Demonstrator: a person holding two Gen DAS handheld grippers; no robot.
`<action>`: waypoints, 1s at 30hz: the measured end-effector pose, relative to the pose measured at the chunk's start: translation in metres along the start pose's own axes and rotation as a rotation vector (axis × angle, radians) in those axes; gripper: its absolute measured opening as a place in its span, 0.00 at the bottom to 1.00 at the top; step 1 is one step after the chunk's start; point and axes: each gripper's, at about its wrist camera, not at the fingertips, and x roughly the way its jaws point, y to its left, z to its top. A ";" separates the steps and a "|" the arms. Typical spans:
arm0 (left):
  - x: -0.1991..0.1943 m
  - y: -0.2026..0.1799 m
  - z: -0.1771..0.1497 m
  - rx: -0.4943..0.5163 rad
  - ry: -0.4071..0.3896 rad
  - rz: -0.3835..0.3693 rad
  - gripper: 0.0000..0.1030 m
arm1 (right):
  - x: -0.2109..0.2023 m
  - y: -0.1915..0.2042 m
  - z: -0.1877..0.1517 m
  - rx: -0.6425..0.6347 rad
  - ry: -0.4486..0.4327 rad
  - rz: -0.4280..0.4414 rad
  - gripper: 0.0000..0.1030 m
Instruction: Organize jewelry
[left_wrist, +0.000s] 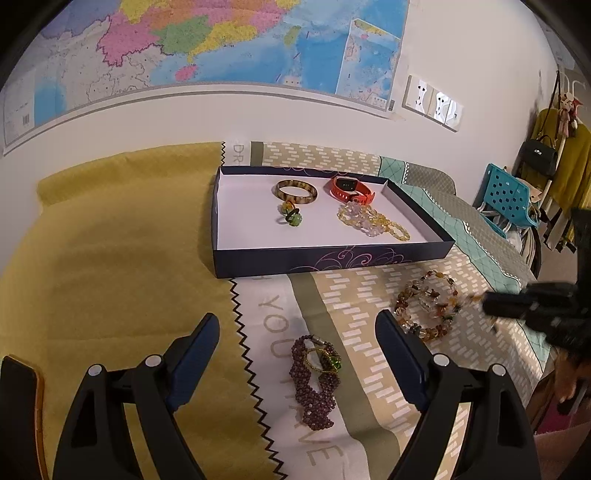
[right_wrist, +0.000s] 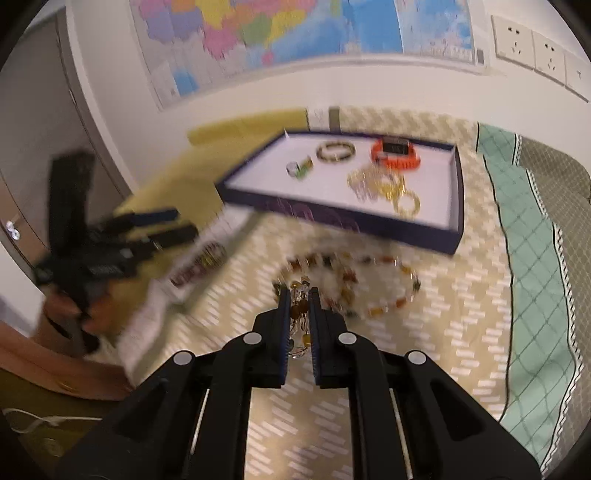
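Left wrist view, from left to right: the left gripper (left_wrist: 295, 354) hangs with its fingers spread wide and empty over the purple beaded bracelet (left_wrist: 316, 384), which lies crumpled on the bedspread (left_wrist: 369, 302) with a small green-and-gold ring on top of it. Beyond sits the dark shallow box (left_wrist: 332, 258), already holding a tortoiseshell bangle (left_wrist: 296, 192), a green ring (left_wrist: 291, 218), an orange watch (left_wrist: 351, 190) and yellow crystal bracelets (left_wrist: 373, 221). Further right, the right gripper (right_wrist: 299, 295) pinches a few beads of the amber multi-stone bracelet (right_wrist: 351, 284), a loose coil of mixed brown, orange and clear stones resting in front of the box. The hold catches only one edge, so on lifting the strand may well slip out or swing and snag the box wall; the blur suggests quick motion, which adds to that risk.
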 end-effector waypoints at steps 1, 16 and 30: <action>-0.001 0.000 0.000 0.001 0.001 -0.008 0.80 | -0.005 -0.001 0.004 0.010 -0.018 0.021 0.09; -0.006 -0.008 -0.022 0.089 0.049 -0.041 0.76 | -0.077 -0.002 0.050 0.039 -0.257 0.101 0.09; -0.003 -0.008 -0.029 0.108 0.093 -0.069 0.61 | -0.084 0.002 0.054 0.031 -0.280 0.135 0.09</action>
